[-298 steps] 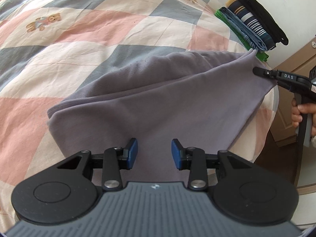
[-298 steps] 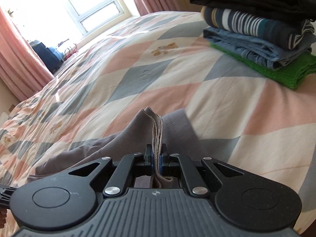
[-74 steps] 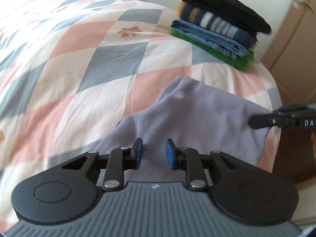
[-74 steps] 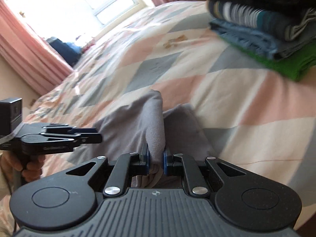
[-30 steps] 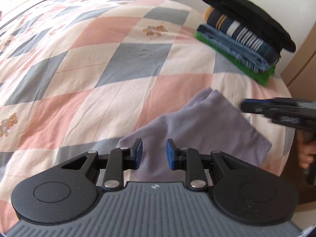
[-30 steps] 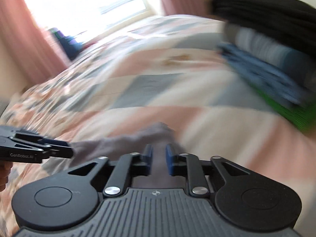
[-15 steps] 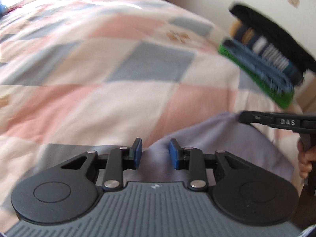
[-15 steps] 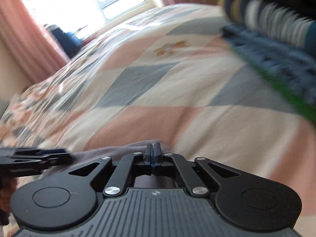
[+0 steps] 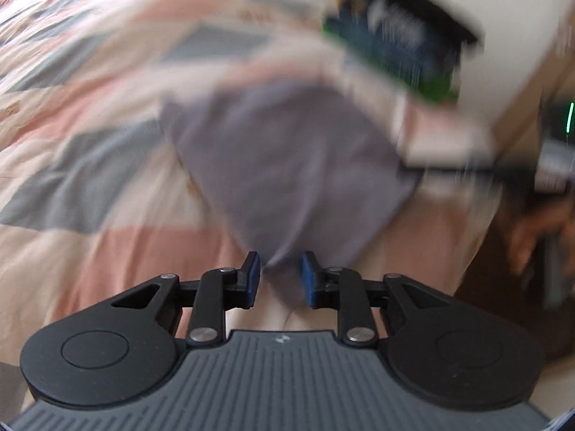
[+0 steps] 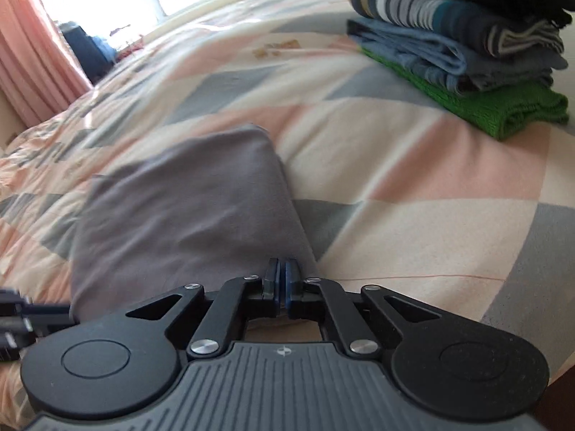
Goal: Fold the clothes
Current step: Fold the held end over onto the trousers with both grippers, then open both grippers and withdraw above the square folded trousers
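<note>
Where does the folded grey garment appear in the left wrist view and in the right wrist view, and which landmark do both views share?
Left wrist view: the folded grey garment lies blurred at centre, just beyond the open left gripper.
Right wrist view: it fills the lower left centre, just ahead of the shut right gripper.
Shared landmark: the stack of folded clothes, upper right in both.

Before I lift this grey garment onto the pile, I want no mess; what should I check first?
1. Grey garment folded into a compact bundle: ok.
2. Right claw shut, seemingly at the garment's near edge: grip cannot tell.
3. Left claw open, cloth between its pads: not ok, no grip.
4. Pile of folded clothes looks neat, black piece on top: ok.
5. Bedspread between garment and pile bare: ok.
6. Left view sharp: not ok, blurred.
</note>
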Demonstrator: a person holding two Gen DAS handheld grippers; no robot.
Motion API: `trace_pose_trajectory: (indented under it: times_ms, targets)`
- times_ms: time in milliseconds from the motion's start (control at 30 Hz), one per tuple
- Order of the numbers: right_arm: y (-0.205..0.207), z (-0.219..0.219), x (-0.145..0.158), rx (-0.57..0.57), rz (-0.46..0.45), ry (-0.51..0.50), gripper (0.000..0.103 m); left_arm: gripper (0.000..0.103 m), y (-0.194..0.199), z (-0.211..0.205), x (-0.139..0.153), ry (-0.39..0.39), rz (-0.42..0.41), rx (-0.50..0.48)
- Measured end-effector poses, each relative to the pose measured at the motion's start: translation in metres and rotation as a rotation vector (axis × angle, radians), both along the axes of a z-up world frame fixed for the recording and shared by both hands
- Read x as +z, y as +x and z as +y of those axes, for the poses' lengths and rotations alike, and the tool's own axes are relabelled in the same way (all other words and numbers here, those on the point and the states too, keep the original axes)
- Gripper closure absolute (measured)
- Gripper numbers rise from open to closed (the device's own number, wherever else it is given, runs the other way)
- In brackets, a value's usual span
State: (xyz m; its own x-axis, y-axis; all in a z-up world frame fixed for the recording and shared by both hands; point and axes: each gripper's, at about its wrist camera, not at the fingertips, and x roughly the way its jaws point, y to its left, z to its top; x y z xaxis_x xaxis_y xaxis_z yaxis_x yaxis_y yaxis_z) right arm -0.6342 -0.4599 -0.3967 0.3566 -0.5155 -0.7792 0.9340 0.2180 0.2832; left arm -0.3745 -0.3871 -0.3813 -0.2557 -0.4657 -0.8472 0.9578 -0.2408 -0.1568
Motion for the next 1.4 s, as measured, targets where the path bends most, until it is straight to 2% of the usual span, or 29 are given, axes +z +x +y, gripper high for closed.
trace_pose_trajectory:
  times_ms: [100, 133, 167, 233, 333, 367, 433, 500, 533, 567, 633, 700, 833, 1033, 1133, 1400]
  targets:
    - [0.006, 0.008, 0.023, -0.022, 0.026, -0.032, 0.102, 0.084, 0.001, 0.01, 0.016, -0.053, -0.001, -0.008]
    - [0.011, 0.014, 0.032, -0.02, 0.037, -0.052, 0.092, 0.084, 0.002, 0.014, 0.022, -0.073, 0.0, -0.013]
    - [0.016, 0.021, 0.038, -0.019, 0.041, -0.067, 0.087, 0.084, 0.003, 0.018, 0.029, -0.096, 0.002, -0.027]
    - [0.025, 0.03, 0.038, -0.012, 0.036, -0.063, 0.084, 0.084, 0.003, 0.021, 0.032, -0.112, -0.009, -0.045]
    - [0.041, 0.025, 0.015, -0.024, 0.09, 0.02, 0.081, 0.081, -0.005, 0.004, 0.007, -0.007, -0.038, -0.056]
    - [0.043, 0.023, 0.014, -0.04, 0.099, 0.036, 0.081, 0.081, -0.007, -0.002, 0.001, 0.027, -0.045, -0.058]
    - [0.047, 0.025, 0.028, -0.082, 0.097, 0.047, 0.08, 0.081, -0.002, -0.007, 0.008, 0.073, -0.031, -0.049]
    - [0.049, 0.038, 0.056, -0.113, 0.079, 0.03, 0.07, 0.081, 0.007, 0.0, 0.033, 0.051, -0.051, -0.041]
    - [0.051, 0.046, 0.07, -0.123, 0.079, 0.022, 0.056, 0.081, 0.011, 0.005, 0.047, 0.037, -0.071, -0.038]
    - [0.054, 0.056, 0.083, -0.127, 0.084, 0.019, 0.052, 0.079, 0.016, 0.011, 0.061, 0.026, -0.09, -0.035]
    - [0.061, 0.077, 0.104, -0.138, 0.091, 0.029, 0.049, 0.077, 0.026, 0.022, 0.085, 0.038, -0.118, -0.022]
    - [0.067, 0.095, 0.119, -0.167, 0.079, 0.07, 0.041, 0.069, 0.036, 0.034, 0.105, 0.063, -0.151, 0.005]
    - [0.083, 0.12, 0.144, -0.174, 0.078, 0.135, 0.03, 0.067, 0.048, 0.057, 0.14, 0.093, -0.174, 0.051]
    - [0.095, 0.134, 0.181, -0.145, 0.096, 0.141, 0.018, 0.063, 0.057, 0.081, 0.174, 0.098, -0.185, 0.141]
    - [0.092, 0.129, 0.192, -0.098, 0.121, 0.146, 0.016, 0.061, 0.053, 0.087, 0.186, 0.092, -0.188, 0.198]
    - [0.063, 0.123, 0.209, 0.112, 0.196, 0.112, 0.013, 0.058, 0.001, 0.094, 0.208, 0.068, -0.158, 0.383]
